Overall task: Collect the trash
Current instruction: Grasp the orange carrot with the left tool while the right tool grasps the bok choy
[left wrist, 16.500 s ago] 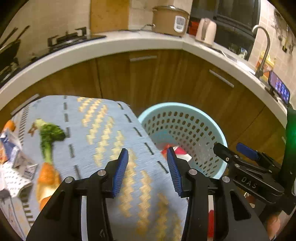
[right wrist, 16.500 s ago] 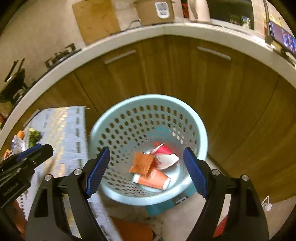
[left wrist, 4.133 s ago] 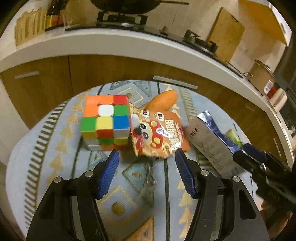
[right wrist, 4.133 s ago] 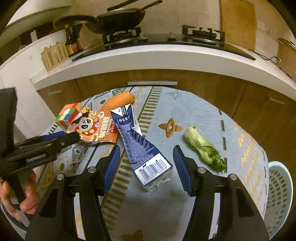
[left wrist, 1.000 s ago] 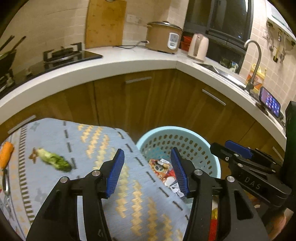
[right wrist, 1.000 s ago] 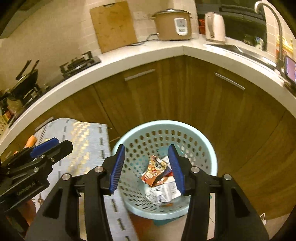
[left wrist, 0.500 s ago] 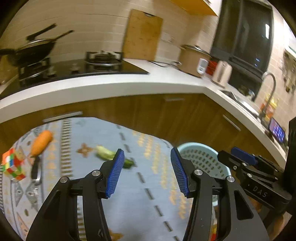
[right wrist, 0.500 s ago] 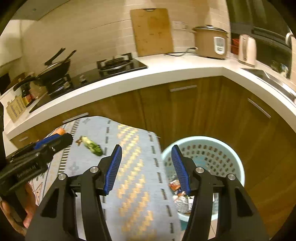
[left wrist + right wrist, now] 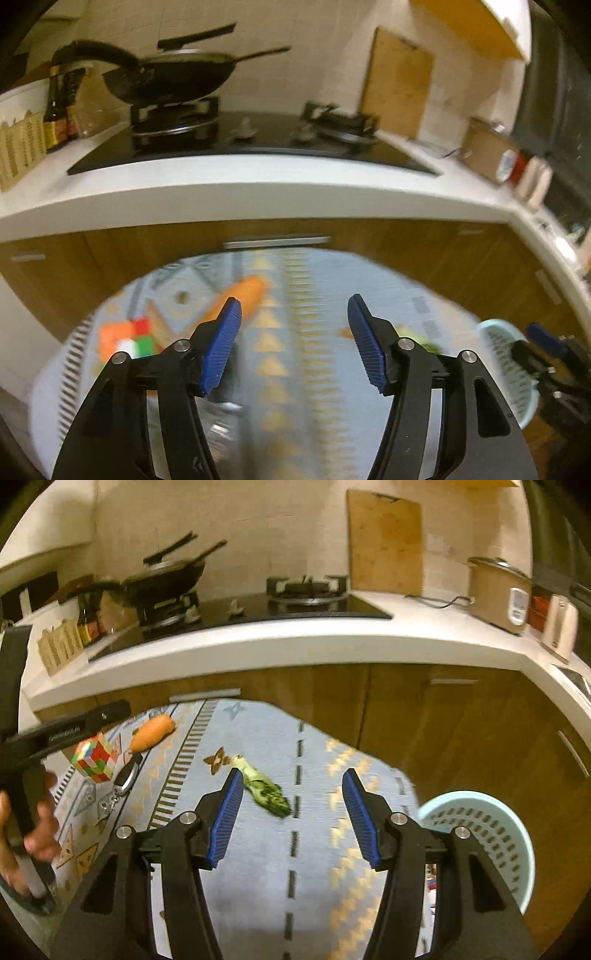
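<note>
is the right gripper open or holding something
Open and empty: the right gripper has its blue pads spread wide, with only the cloth between them.

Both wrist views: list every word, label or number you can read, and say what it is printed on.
White lettering on the left gripper's black body: blurred, unreadable.
Bottle labels by the stove: too small to read.
Rice cooker panel: too small to read.
Nothing else carries text.

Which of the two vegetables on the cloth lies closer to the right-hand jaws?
The green leafy stalk, just beyond the right jaws. The carrot lies farther off, beside the puzzle cube.
</note>
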